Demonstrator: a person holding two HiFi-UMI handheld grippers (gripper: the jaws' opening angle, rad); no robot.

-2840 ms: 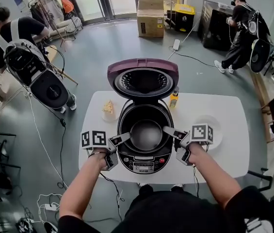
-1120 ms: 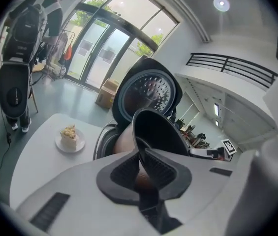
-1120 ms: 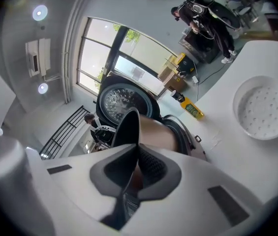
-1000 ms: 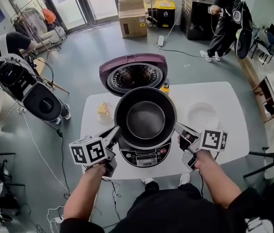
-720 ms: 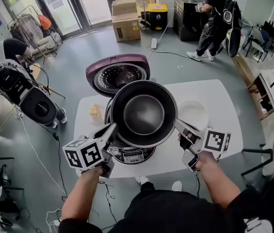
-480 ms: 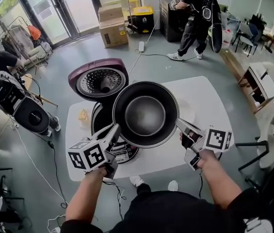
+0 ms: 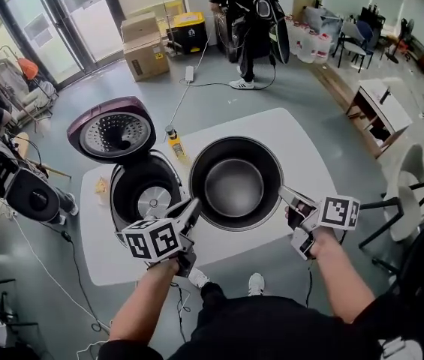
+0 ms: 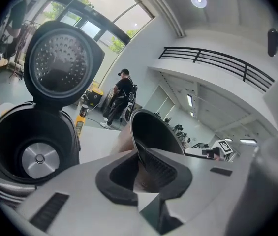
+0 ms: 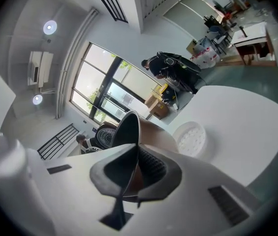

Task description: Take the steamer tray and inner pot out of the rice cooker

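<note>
We hold the inner pot (image 7: 236,186) between us: the left gripper (image 7: 189,213) and the right gripper (image 7: 287,196) each have their fingers (image 9: 151,167) pinched nearly shut on opposite sides of its rim. It hangs over the bench (image 7: 294,137), and the open rice cooker (image 7: 142,193) stands left of the left fingers. The steamer tray (image 9: 190,137) lies on the bench ahead of the right fingers, so we judge the set-down must miss it.

pot (image 7: 236,183) right of cooker (image 7: 145,195), over table (image 7: 305,147)

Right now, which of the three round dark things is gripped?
The inner pot, clamped at its rim by the left gripper and right gripper. The rice cooker body sits on the table; its lid stands open.
</note>
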